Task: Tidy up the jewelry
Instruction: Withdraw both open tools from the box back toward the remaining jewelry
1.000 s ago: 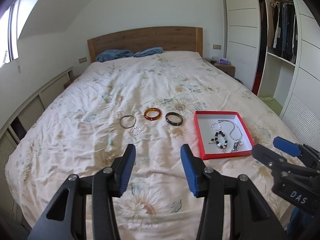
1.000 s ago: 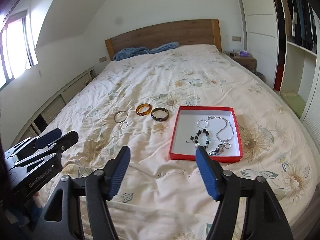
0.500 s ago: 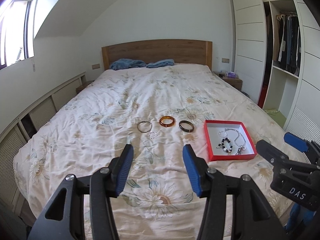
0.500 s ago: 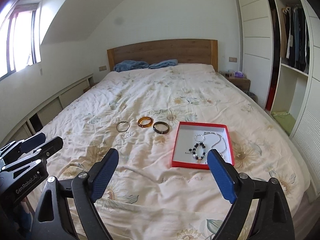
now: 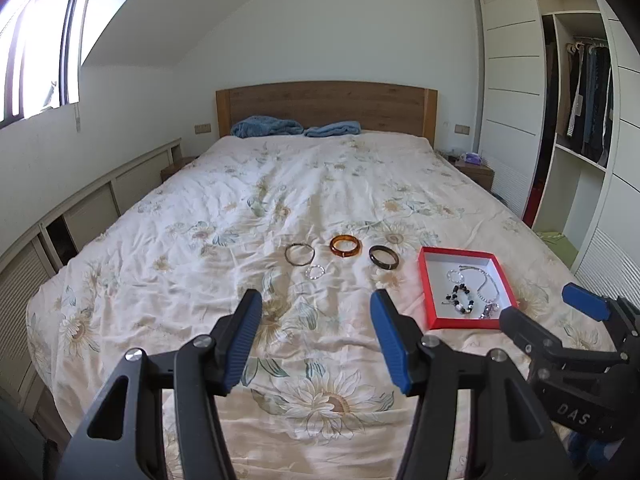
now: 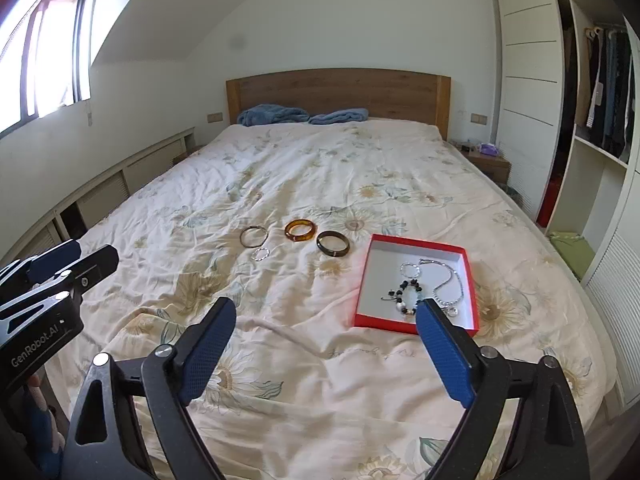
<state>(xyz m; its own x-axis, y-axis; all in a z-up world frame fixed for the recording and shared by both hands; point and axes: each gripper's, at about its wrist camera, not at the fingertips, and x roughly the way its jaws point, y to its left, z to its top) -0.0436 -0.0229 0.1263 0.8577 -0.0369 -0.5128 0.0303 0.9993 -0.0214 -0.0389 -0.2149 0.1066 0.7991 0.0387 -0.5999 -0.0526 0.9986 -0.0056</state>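
My left gripper (image 5: 316, 312) is spread wide with nothing between its blue pads, and my right gripper (image 6: 326, 326) gapes wider still, equally bare; both hang above the near part of the floral bedspread (image 5: 320, 184). Ahead of the left one, farther up the bed, four loose pieces lie flat in a rough left-to-right row: a thin metal bangle (image 5: 299, 255), a small silver ring bracelet (image 5: 314, 272) just near of it, an amber bangle (image 5: 345, 245) and a dark bangle (image 5: 384, 257). The left gripper looks nearer to these; the red tray (image 6: 362, 280) sits to their right, in front of my right gripper. It already holds a black-and-white beaded bracelet (image 6: 406, 294), a silver chain necklace (image 6: 450, 282) and a small silver ring (image 6: 410, 270). I judge the dark bangle, closest to the tray, the easiest next pick.
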